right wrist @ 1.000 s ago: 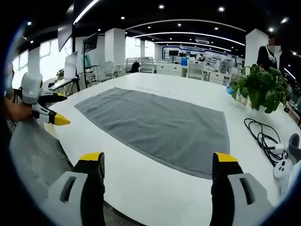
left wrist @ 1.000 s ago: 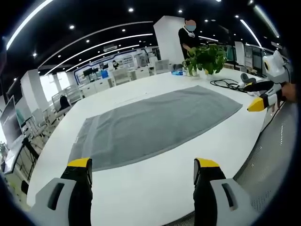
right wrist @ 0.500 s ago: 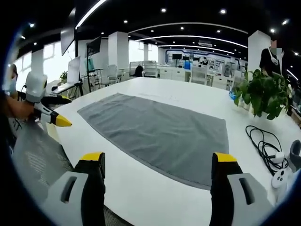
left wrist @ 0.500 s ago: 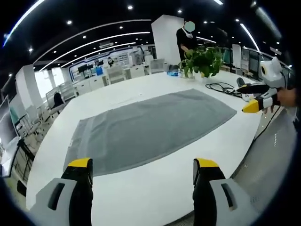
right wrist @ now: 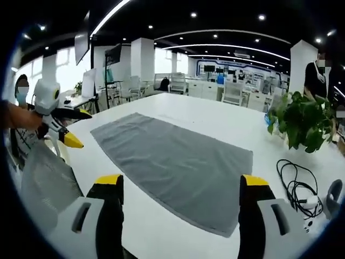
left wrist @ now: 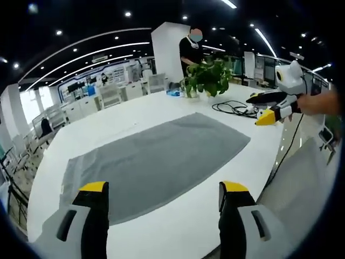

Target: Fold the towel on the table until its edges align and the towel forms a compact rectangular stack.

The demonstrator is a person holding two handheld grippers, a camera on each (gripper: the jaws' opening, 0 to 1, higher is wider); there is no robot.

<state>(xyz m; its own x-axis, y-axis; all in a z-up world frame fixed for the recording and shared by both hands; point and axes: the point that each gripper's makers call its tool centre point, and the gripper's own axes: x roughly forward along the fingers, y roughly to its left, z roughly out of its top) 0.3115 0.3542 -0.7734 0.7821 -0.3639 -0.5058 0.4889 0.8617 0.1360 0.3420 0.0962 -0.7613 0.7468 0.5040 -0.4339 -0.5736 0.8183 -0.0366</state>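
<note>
A grey towel lies flat and unfolded on the white table; the right gripper view has the same towel spread ahead of it. My left gripper is open, its yellow-tipped jaws held above the table's near edge, short of the towel. My right gripper is open too, hovering in front of the towel's near edge. In the left gripper view the right gripper comes in from the right, held by a hand. The left gripper appears at the left of the right gripper view.
A potted plant stands at the table's far side, with a black cable beside it. The right gripper view has the plant, the cable and a white controller. A person stands behind the plant. Desks and chairs fill the background.
Both cameras have risen and pulled back a little, so the towel looks smaller and lower in each view. The towel itself lies as before. Both grippers stay open.
</note>
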